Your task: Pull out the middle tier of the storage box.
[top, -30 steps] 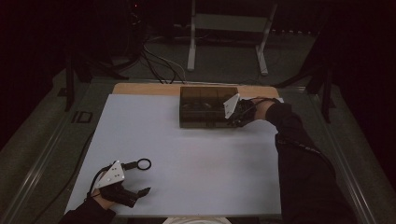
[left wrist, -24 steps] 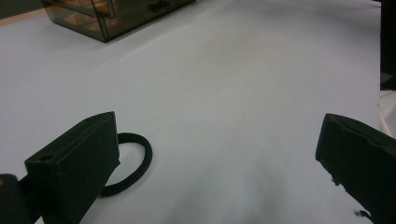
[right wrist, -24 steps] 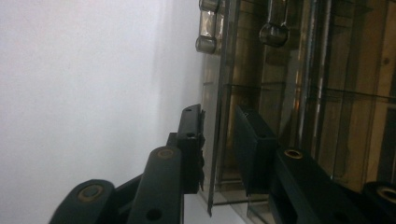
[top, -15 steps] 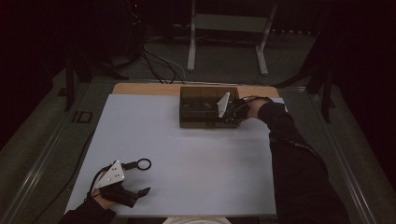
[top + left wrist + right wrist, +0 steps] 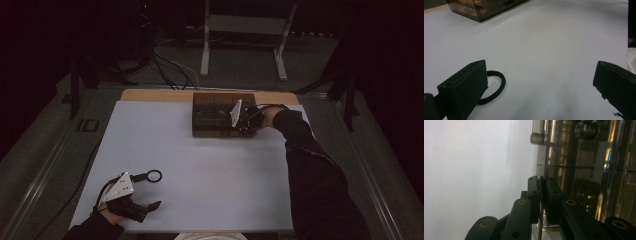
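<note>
Nearest the person, the left gripper (image 5: pixel 150 205) is held low over the white table (image 5: pixel 210 175), its jaws spread wide apart with nothing between them. A black ring (image 5: pixel 492 87) is seen lying flat on the table just beside the left jaw, not gripped.

At the far edge of the table, a smoked clear drawer box (image 5: pixel 215 115) is set. The right gripper (image 5: pixel 541 195) has been brought against its front; its jaws have just been closing and are seen pressed together on a thin edge of a drawer front, below a small knob (image 5: pixel 537 137).

A grip on the drawer appears to be made; pulling it open is judged still to come, and the ring is not yet picked up
</note>
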Demonstrator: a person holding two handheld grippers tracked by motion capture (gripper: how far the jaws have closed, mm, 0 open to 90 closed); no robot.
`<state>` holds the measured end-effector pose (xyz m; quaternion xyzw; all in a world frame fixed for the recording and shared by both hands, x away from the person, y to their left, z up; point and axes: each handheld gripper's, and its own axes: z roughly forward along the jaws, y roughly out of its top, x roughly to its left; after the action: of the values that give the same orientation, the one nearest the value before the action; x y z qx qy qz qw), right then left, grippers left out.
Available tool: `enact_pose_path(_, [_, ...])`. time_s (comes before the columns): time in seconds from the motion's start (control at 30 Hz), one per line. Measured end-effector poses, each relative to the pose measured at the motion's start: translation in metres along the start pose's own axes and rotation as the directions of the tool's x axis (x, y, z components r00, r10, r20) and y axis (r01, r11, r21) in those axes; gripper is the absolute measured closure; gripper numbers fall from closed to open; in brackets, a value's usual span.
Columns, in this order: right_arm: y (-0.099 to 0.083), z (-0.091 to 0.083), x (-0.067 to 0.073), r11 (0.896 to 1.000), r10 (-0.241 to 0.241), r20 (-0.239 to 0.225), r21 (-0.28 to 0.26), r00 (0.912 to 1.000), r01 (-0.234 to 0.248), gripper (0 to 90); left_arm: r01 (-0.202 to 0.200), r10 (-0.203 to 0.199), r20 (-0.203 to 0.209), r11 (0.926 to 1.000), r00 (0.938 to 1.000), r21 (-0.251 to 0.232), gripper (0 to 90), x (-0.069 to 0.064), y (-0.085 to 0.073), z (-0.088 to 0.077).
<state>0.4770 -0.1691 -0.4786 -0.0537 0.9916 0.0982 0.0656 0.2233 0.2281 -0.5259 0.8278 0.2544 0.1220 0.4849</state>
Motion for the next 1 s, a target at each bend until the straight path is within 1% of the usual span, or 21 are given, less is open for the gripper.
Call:
enact_pose_path(0.13, [0.0, -0.001, -0.001, 1.0, 0.018, -0.021, -0.001, 0.9996, -0.018, 85.6, 0.0, 0.0, 0.0, 1.0, 1.0, 0.0, 1.0, 0.0, 0.0, 0.0])
enact_pose_path(0.3, [0.001, -0.002, 0.002, 1.0, 0.02, -0.038, 0.002, 0.9991, -0.02, 86.2, -0.001, 0.001, 0.0, 1.0, 1.0, 0.0, 1.0, 0.0, 0.0, 0.0])
enact_pose_path(0.37, [0.0, -0.002, 0.005, 1.0, 0.031, -0.044, -0.001, 0.9985, -0.031, 86.3, -0.001, 0.001, 0.001, 1.0, 1.0, 0.001, 1.0, 0.0, 0.0, 0.0])
enact_pose_path(0.5, [0.0, -0.003, 0.01, 1.0, 0.028, -0.05, -0.008, 0.9983, -0.029, 86.8, 0.0, 0.0, 0.0, 1.0, 1.0, 0.0, 1.1, 0.0, 0.0, 0.0])
enact_pose_path(0.57, [0.0, -0.004, 0.014, 0.999, 0.039, -0.053, -0.005, 0.9979, -0.039, 86.8, -0.002, 0.002, -0.001, 1.0, 1.0, 0.0, 1.0, 0.0, 0.0, 0.0])
enact_pose_path(0.67, [0.001, -0.004, 0.017, 0.999, 0.033, -0.053, -0.011, 0.9981, -0.034, 86.8, 0.0, 0.0, -0.001, 1.0, 1.0, 0.002, 1.1, -0.001, 0.0, 0.0])
enact_pose_path(0.7, [0.001, -0.004, 0.019, 0.999, 0.044, -0.055, -0.008, 0.9976, -0.044, 86.8, -0.001, 0.001, -0.001, 1.0, 1.0, 0.002, 1.1, 0.0, 0.0, 0.0])
enact_pose_path(0.8, [0.002, -0.004, 0.023, 0.999, 0.04, -0.058, -0.009, 0.9975, -0.041, 87.3, -0.001, 0.001, -0.001, 1.0, 1.0, 0.002, 1.1, 0.0, 0.0, 0.0])
enact_pose_path(0.87, [0.003, -0.003, 0.026, 0.999, 0.029, -0.059, -0.013, 0.9978, -0.03, 87.3, -0.001, 0.001, -0.002, 1.0, 1.0, 0.002, 1.1, 0.0, 0.0, 0.0])
enact_pose_path(1.0, [0.003, -0.003, 0.029, 0.999, 0.028, -0.064, -0.015, 0.9976, -0.029, 87.5, 0.0, 0.0, -0.002, 1.0, 1.0, 0.001, 1.1, 0.0, 0.0, 0.0])
